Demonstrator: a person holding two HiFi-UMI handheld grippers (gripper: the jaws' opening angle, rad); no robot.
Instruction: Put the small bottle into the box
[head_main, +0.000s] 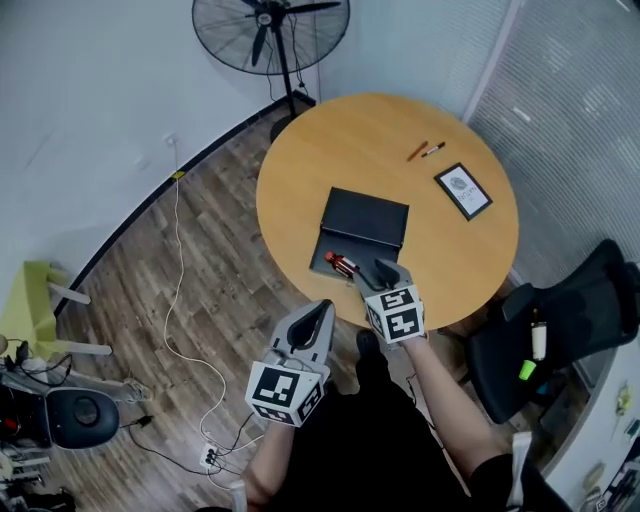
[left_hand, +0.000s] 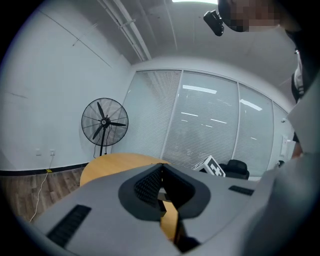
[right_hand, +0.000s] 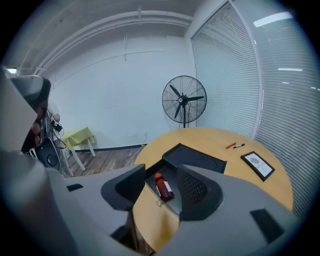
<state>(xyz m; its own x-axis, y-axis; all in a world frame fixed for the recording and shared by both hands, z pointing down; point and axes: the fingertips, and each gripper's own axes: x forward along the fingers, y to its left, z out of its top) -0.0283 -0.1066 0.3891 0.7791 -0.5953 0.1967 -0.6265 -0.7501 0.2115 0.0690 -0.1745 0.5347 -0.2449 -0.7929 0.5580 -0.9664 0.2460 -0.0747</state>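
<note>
A small brown bottle with a red cap lies on its side in the shallow black tray of the open box, near the table's front edge. The box's lid stands raised behind it. My right gripper hovers just in front of the tray, jaws apart. The bottle shows between them, beyond the tips and untouched. My left gripper hangs lower, off the table's near edge, its pads pressed together with nothing in them.
The round wooden table also carries two pens and a framed card at the far right. A standing fan is beyond the table, a black chair to the right, and a cable with a power strip lies on the floor.
</note>
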